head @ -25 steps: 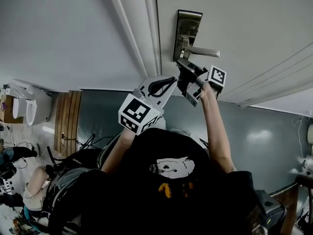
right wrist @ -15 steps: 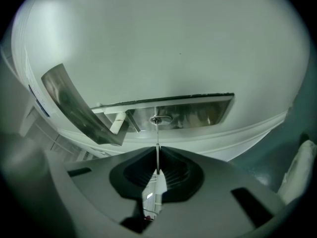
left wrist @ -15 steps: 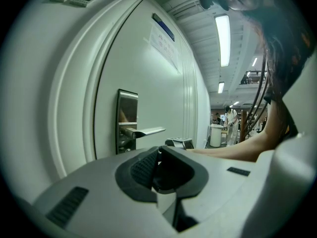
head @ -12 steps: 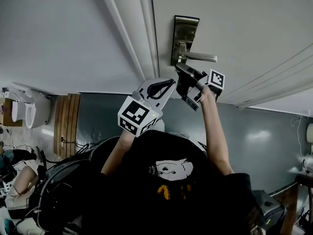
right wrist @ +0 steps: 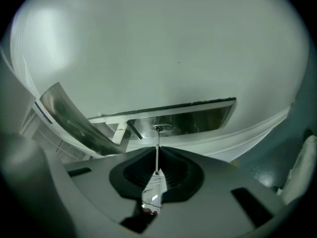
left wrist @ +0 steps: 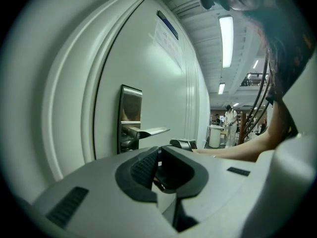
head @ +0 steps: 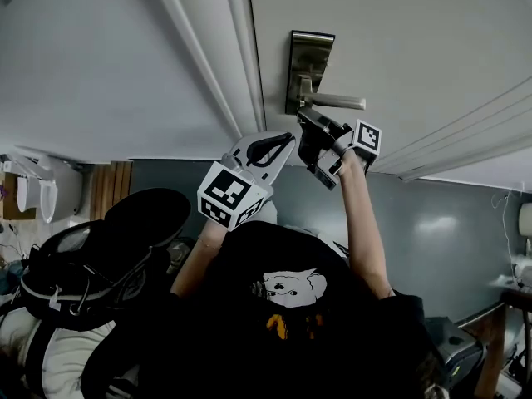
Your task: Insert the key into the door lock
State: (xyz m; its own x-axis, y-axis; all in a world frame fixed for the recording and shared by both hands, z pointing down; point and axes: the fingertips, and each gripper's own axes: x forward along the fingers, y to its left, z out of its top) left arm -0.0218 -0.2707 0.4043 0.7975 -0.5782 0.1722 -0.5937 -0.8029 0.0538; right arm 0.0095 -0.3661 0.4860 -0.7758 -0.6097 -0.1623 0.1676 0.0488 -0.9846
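A steel lock plate [head: 307,65] with a lever handle [head: 336,101] is fixed to the pale door [head: 416,40]. My right gripper [head: 307,127] is just below the lever, shut on a key. In the right gripper view the key [right wrist: 157,155] stands upright between the pads of the right gripper [right wrist: 157,157], and its thin blade tip reaches the oval keyhole [right wrist: 163,128] in the lock plate [right wrist: 198,117]. How deep it sits I cannot tell. My left gripper [head: 278,142] hangs to the left, jaws closed. In the left gripper view the left gripper [left wrist: 158,155] faces the lock plate [left wrist: 130,113].
The door frame [head: 237,48] and a grey wall [head: 100,65] lie left of the lock. A black bag with straps [head: 108,248] sits low on the left, over the blue-grey floor [head: 465,231]. Through the left gripper view a lit hall with a distant person [left wrist: 230,120] shows.
The head view has drifted, so the lock plate sits slightly higher and further left. A black bag has come into view at the lower left. Both grippers keep their places by the lock.
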